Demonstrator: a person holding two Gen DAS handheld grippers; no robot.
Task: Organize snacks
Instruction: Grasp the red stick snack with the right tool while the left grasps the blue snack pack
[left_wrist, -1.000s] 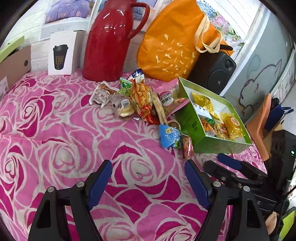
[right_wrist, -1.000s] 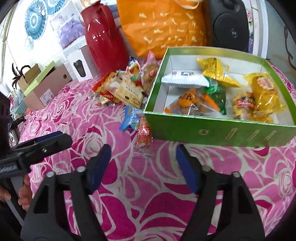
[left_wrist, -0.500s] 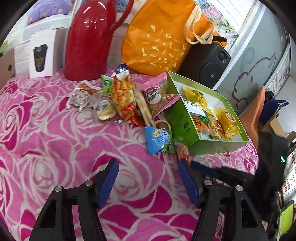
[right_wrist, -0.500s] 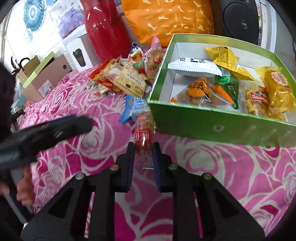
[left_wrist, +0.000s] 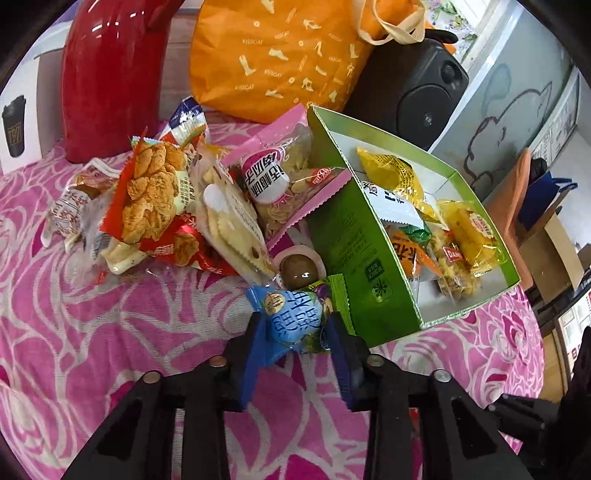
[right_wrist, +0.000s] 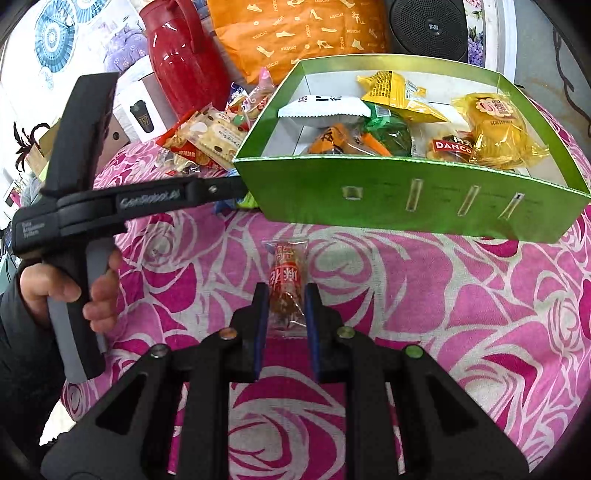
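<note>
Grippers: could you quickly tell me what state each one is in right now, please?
Left gripper: shut on the blue packet.
Right gripper: shut on the red packet.

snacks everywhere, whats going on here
A person is sorting loose snacks into the green box, one gripper in each hand. The left tool is closed on a blue snack packet beside the box. The right tool grips a small red-label snack in front of the box. More packets lie on the pink tablecloth.

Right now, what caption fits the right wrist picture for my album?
Right gripper pinches a red snack over the rose cloth, near the green box.
</note>
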